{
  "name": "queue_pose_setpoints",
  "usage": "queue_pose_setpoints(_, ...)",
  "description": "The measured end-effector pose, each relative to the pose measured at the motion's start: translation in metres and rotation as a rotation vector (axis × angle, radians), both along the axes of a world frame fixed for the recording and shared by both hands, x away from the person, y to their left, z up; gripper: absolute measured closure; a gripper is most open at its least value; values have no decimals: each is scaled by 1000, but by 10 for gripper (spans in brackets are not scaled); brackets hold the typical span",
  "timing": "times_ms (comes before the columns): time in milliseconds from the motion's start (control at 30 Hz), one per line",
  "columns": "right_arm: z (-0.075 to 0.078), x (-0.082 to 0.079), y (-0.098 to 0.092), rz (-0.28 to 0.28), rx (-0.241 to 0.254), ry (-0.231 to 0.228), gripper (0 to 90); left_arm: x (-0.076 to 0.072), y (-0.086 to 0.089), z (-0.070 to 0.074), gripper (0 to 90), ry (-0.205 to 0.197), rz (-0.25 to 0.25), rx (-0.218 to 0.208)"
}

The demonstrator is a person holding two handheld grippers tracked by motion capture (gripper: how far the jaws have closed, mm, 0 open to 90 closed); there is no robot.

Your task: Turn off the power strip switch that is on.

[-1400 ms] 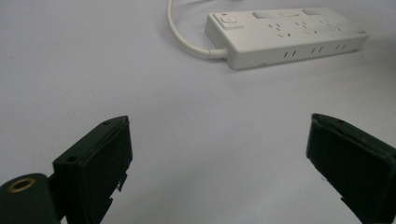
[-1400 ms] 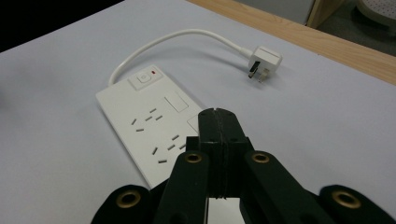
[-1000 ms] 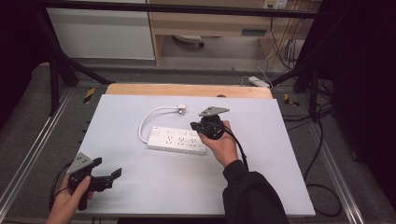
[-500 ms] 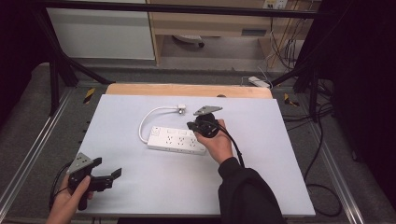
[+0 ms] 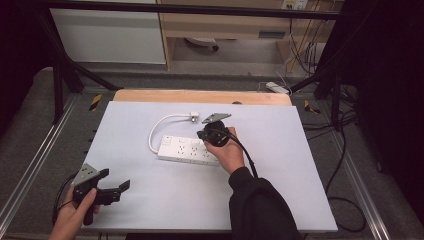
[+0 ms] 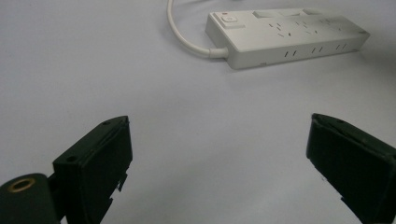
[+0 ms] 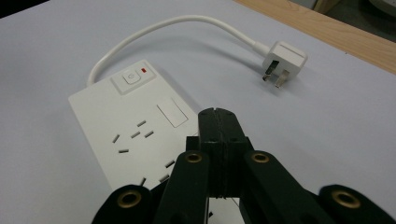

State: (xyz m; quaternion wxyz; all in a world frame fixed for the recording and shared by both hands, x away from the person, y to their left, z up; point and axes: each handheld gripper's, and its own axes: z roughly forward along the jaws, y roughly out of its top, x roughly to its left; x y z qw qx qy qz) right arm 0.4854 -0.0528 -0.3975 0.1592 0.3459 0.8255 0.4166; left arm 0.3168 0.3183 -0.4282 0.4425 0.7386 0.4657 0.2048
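A white power strip (image 5: 189, 150) lies mid-table, its short cord (image 5: 159, 125) looping back to a white plug (image 5: 194, 118). My right gripper (image 5: 204, 135) hovers over the strip's right half, jaws pressed together with nothing between them. In the right gripper view the shut tips (image 7: 218, 122) sit above the strip (image 7: 126, 126), near its blank cover, with the switch (image 7: 131, 77) and plug (image 7: 283, 59) beyond. My left gripper (image 5: 112, 184) rests at the table's front left, jaws wide open and empty. In the left gripper view the strip (image 6: 285, 35) lies far ahead of its fingers (image 6: 98, 163).
The table (image 5: 150, 200) has a pale blue-grey top with a wooden strip (image 5: 200, 96) along its far edge. Metal rails run down both sides. Cables (image 5: 345, 200) trail on the floor to the right. A cabinet and shelf stand behind.
The right gripper has shifted a little left and lower over the power strip, staying shut. The left gripper has kept still.
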Motion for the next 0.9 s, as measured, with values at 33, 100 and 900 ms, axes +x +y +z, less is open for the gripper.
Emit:
queue_pose_setpoints(33,-1,1,1,0,-3,1,900,0,0,0,69,0,0,0)
queue_pose_setpoints(100,-2,1,2,1,-5,4,900,0,0,0,69,0,1,0)
queue_pose_setpoints(900,-19,8,12,-1,-41,33,900,0,0,0,69,-3,-2,2)
